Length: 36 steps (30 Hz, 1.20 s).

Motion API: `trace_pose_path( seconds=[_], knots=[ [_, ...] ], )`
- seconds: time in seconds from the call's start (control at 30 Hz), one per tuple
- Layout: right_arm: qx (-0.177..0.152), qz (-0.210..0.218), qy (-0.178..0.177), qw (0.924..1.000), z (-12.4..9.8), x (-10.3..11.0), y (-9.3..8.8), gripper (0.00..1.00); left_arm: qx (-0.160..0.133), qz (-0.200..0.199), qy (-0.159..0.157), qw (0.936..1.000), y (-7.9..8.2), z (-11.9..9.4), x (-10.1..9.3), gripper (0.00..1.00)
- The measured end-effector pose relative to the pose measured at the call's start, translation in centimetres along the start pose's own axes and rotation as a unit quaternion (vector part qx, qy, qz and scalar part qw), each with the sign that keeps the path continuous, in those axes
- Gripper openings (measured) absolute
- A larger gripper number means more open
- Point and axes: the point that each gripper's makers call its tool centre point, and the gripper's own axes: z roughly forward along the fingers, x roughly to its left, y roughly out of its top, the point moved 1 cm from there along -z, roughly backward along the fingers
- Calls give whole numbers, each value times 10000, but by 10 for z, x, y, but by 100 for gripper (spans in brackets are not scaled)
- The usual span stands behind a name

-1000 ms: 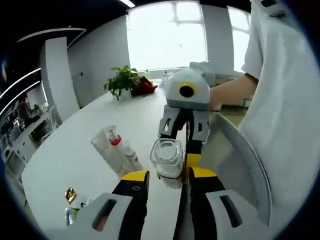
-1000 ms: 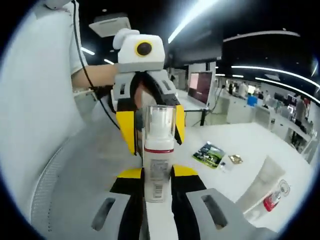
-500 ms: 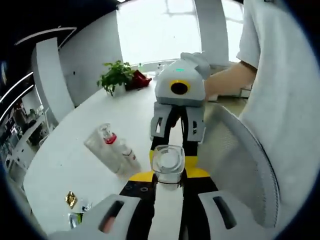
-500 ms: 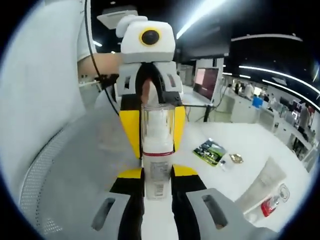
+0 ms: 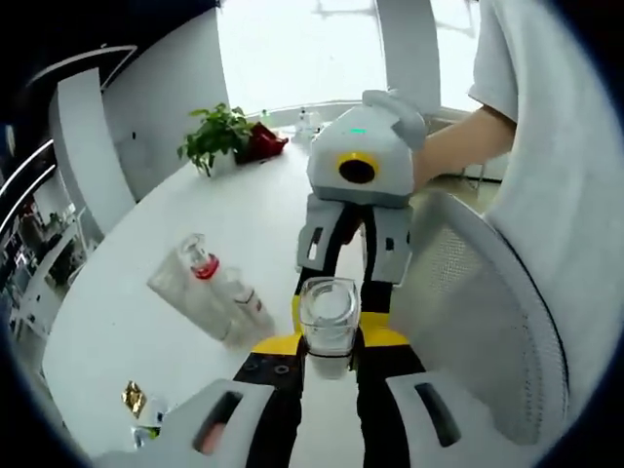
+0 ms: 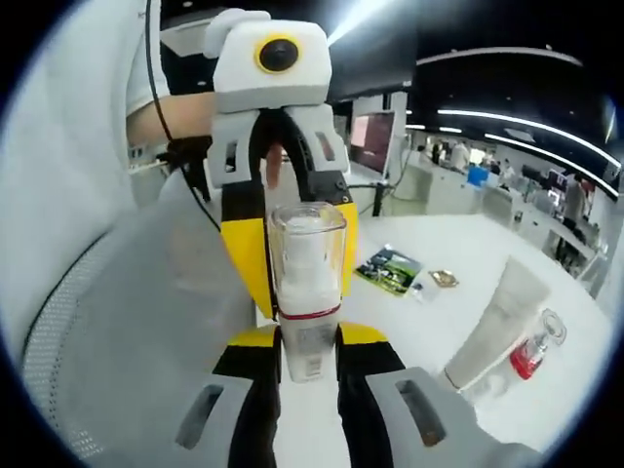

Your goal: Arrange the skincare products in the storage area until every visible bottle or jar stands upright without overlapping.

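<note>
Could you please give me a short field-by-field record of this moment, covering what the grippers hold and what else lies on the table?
held item: pump bottle with clear cap and red band, upright
left gripper: shut on the pump bottle
right gripper: shut on the pump bottle from the opposite side
surface: white table
lying down: white tube beside a small clear bottle with red liquid
other items: printed packet, small gold wrapper
background: potted plant at the table's far edge
person: white sleeve beside a mesh chair back
</note>
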Motion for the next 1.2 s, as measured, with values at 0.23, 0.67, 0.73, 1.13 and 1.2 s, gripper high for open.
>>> trace_pose_path(
  seconds=[0.23,0.67,0.73,1.13,1.2],
  knots=[
    [5,319,-343,9989,-6,-17,-11,22,-134,0,-197,9997,3,17,12,24],
    [230,877,-798,9927,-2,-39,-35,35,-96,104,-356,9993,-13,45,34,24],
    [291,933,-873,9914,-2,-41,-39,38,-88,111,-351,9993,-16,49,37,24],
    [409,1288,-1177,9838,-14,-44,-53,56,-49,131,-233,9996,-37,71,64,24],
    [410,1333,-1220,9827,-17,-45,-53,58,-53,122,-193,9997,-40,74,69,24]
  ],
)
